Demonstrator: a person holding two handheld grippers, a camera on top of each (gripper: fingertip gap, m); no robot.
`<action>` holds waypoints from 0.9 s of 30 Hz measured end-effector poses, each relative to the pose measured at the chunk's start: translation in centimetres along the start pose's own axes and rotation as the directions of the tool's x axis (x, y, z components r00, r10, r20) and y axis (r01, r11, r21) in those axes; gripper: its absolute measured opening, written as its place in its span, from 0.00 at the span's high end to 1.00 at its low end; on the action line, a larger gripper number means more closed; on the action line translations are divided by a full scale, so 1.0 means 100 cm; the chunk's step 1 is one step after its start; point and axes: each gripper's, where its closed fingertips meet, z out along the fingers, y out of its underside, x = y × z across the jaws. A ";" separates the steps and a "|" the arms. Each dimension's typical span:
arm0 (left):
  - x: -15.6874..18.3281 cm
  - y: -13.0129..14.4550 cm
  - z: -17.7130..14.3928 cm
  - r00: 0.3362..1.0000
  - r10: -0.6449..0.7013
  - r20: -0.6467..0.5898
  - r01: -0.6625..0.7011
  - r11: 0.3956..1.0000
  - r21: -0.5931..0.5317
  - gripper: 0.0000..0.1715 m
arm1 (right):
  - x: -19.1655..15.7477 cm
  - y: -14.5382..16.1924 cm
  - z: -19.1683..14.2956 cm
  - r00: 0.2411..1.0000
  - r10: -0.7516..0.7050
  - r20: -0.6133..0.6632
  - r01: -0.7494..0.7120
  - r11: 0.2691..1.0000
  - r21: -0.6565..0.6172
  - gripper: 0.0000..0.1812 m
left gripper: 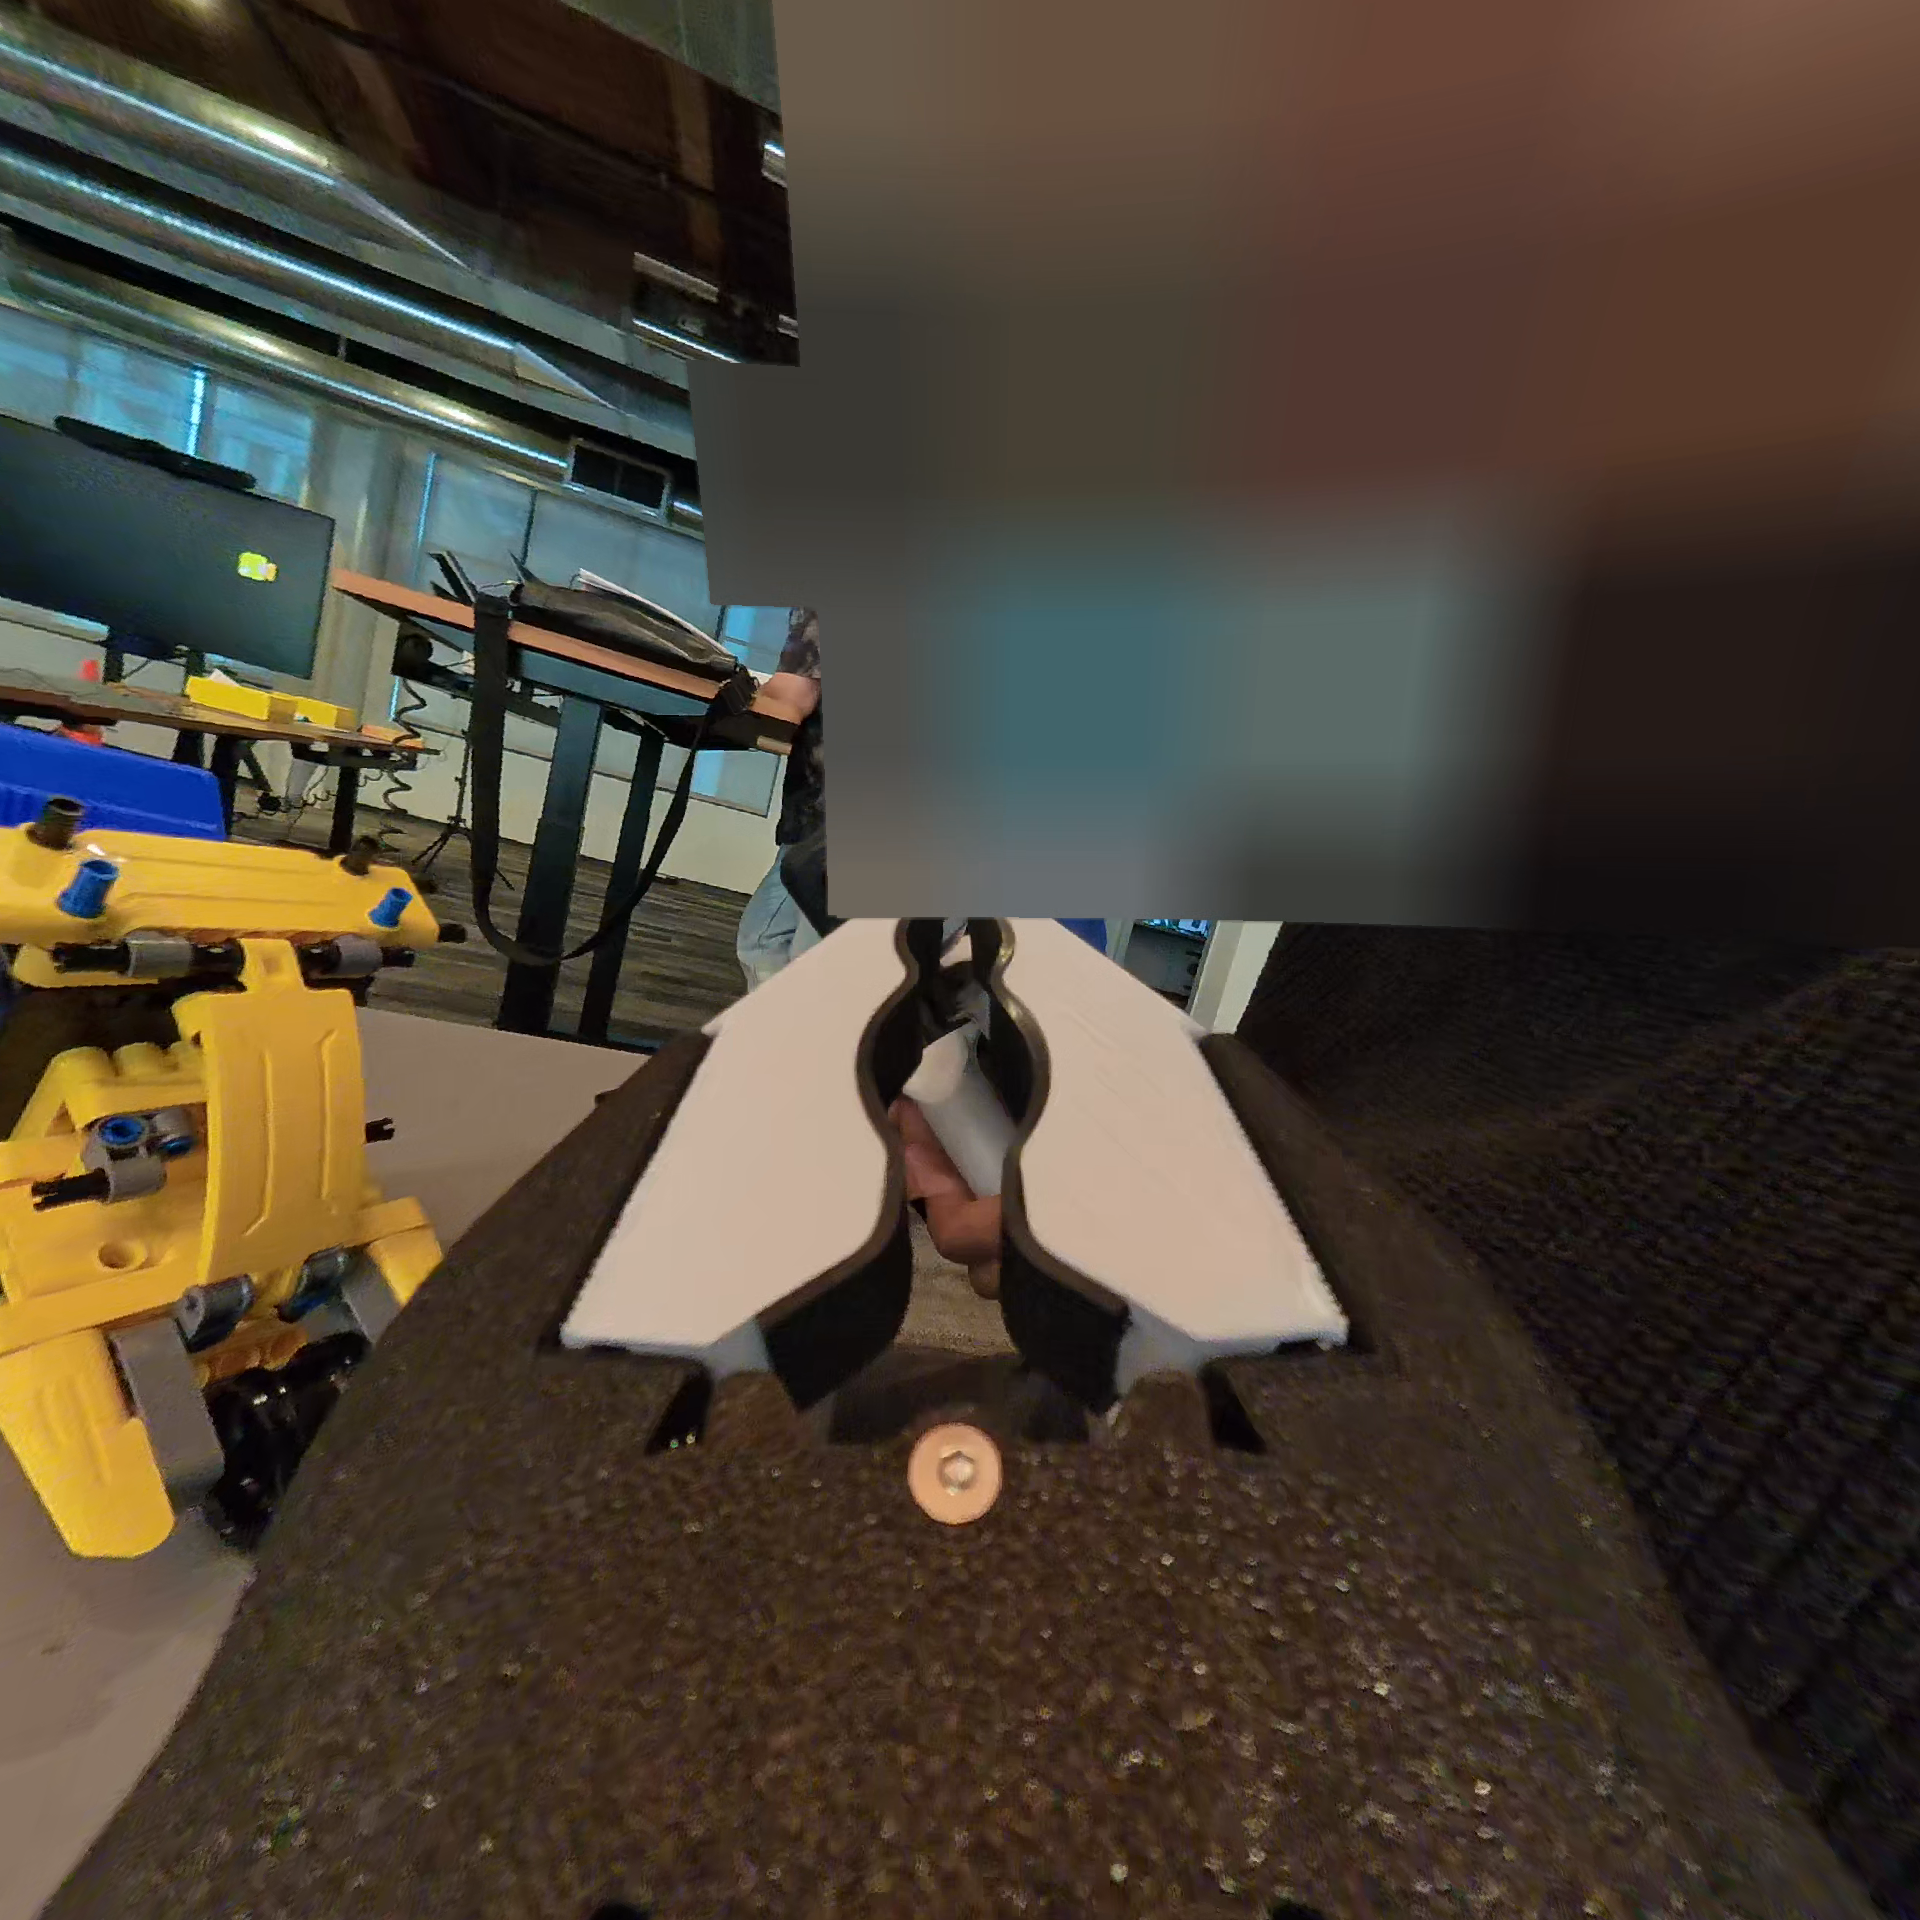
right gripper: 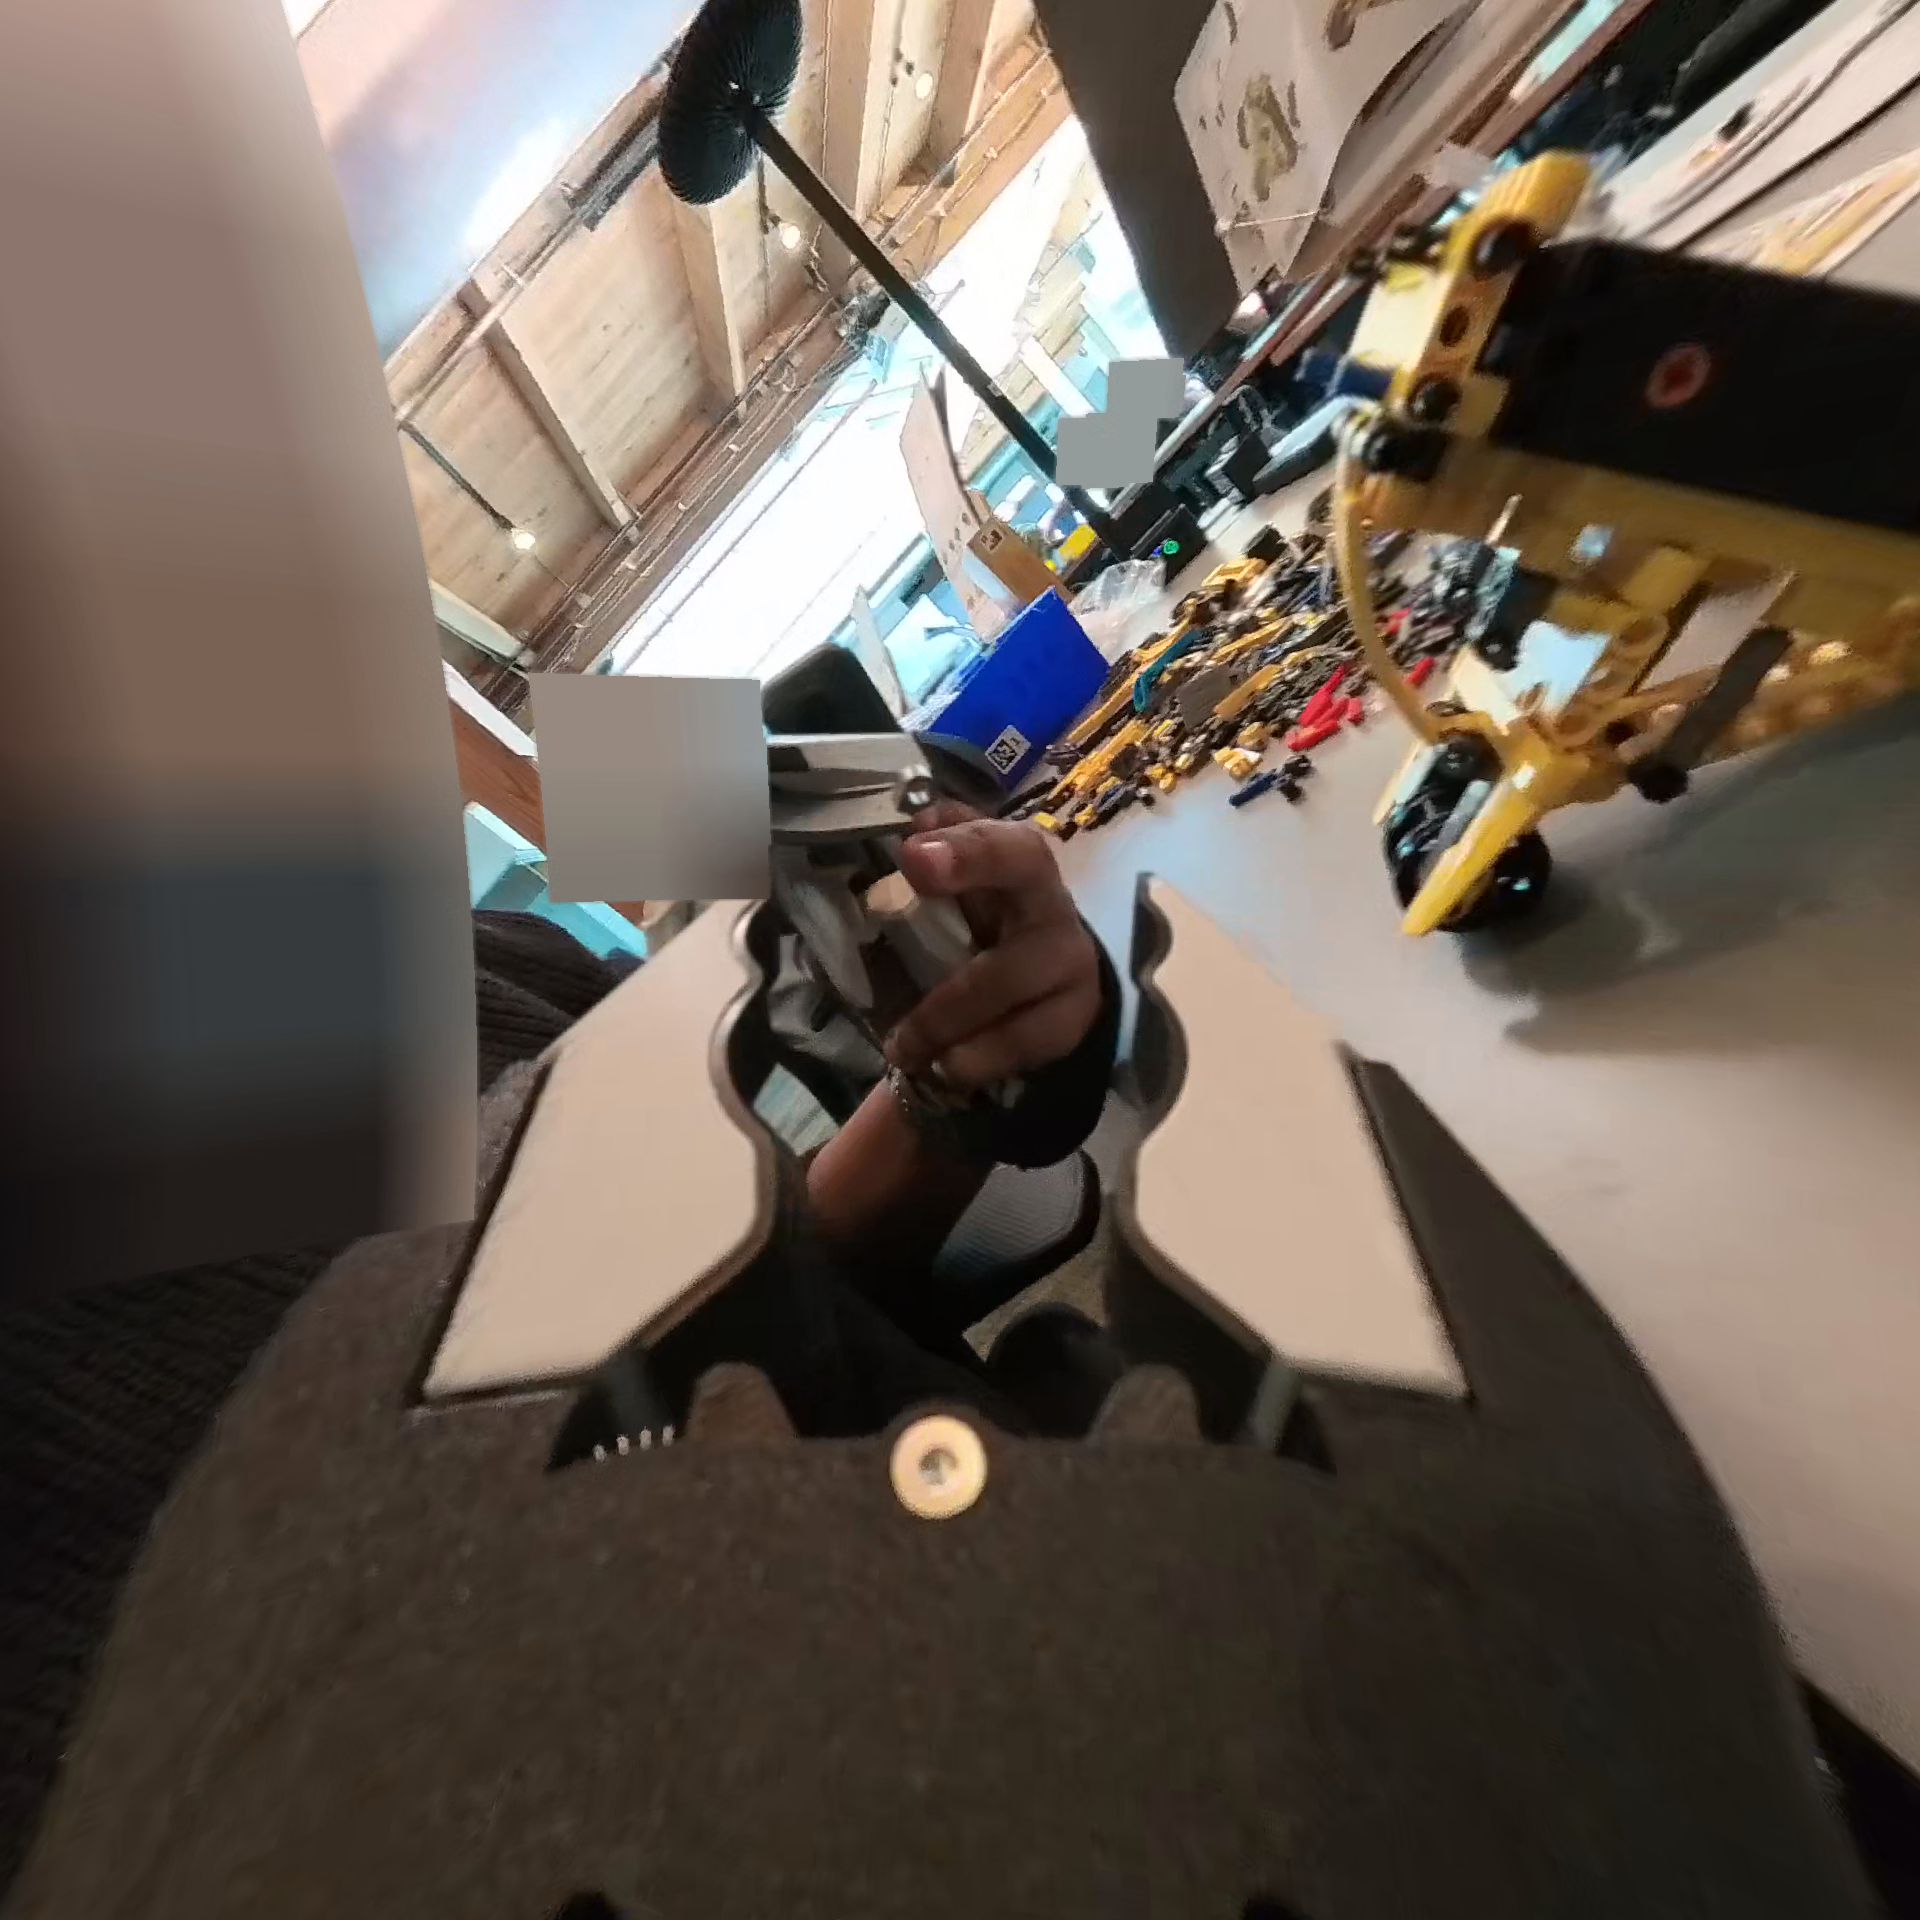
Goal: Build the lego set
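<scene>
My left gripper (left gripper: 951, 951) has white fingers (left gripper: 769, 1164) with black pads standing close together, with nothing clamped; a blurred patch cuts off its tips. Through the narrow gap I see a hand (left gripper: 940, 1174) and a white part of the other tool. A yellow brick-built model (left gripper: 208, 1143) stands on the grey table (left gripper: 488, 1101) to its left, apart from it. My right gripper (right gripper: 945, 904) is open and empty, tilted, off the table's near edge. Between its fingers shows a hand (right gripper: 997, 997) holding the other gripper (right gripper: 842, 790). The model (right gripper: 1538, 582) is at its upper right.
A pile of loose yellow, black and red pieces (right gripper: 1236, 675) lies on the table (right gripper: 1507, 1195) beyond the model, with a blue bin (right gripper: 1029, 665) beside it. A dark knit sleeve (left gripper: 1662, 1299) fills the right. A monitor (left gripper: 156, 540) and desks (left gripper: 582, 665) stand behind.
</scene>
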 end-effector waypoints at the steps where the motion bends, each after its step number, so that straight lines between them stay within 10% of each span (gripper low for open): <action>1: 0.000 0.002 0.001 1.000 0.001 -0.002 -0.001 1.000 -0.008 0.98 | -0.003 0.001 0.001 1.000 0.012 0.020 -0.012 1.000 0.001 0.63; 12: 0.000 0.015 0.012 1.000 0.007 0.007 -0.007 0.996 -0.085 0.99 | -0.021 0.002 0.002 0.982 0.076 0.173 -0.078 0.997 0.009 0.83; 27: 0.009 0.020 0.012 0.998 -0.048 -0.051 0.041 0.992 -0.120 0.99 | -0.028 0.003 -0.001 0.979 0.040 0.199 -0.041 0.999 0.000 0.80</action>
